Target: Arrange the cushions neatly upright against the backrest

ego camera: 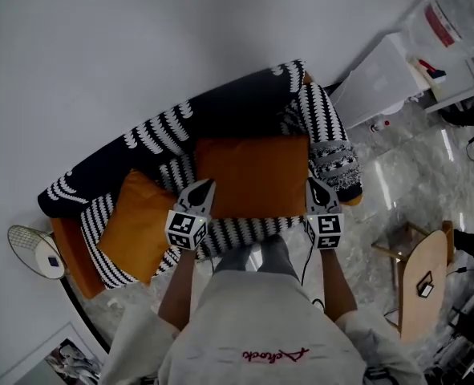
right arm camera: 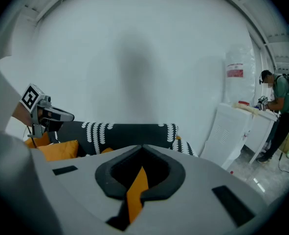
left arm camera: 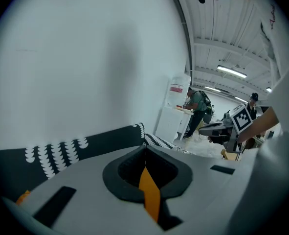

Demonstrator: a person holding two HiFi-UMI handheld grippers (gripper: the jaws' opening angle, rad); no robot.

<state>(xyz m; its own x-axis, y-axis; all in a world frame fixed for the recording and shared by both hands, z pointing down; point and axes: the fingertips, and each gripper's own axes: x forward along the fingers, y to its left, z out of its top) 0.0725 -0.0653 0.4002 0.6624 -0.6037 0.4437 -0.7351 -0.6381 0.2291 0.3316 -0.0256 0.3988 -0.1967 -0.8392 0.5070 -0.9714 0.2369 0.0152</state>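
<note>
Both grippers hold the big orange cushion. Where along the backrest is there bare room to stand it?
The backrest is bare right behind the big cushion, between the smaller cushion and the right armrest. A narrow striped gap of seat lies between the two cushions. The left end is crowded.

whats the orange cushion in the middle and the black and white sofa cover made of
The orange cushion looks like soft, matte cloth: its edges pinch into thin folds in the left gripper and the right gripper. The sofa cover seems to be a woven or knitted textile, matte black with a white leaf-like pattern, draping in soft curves. The exact fibre can't be told.
</note>
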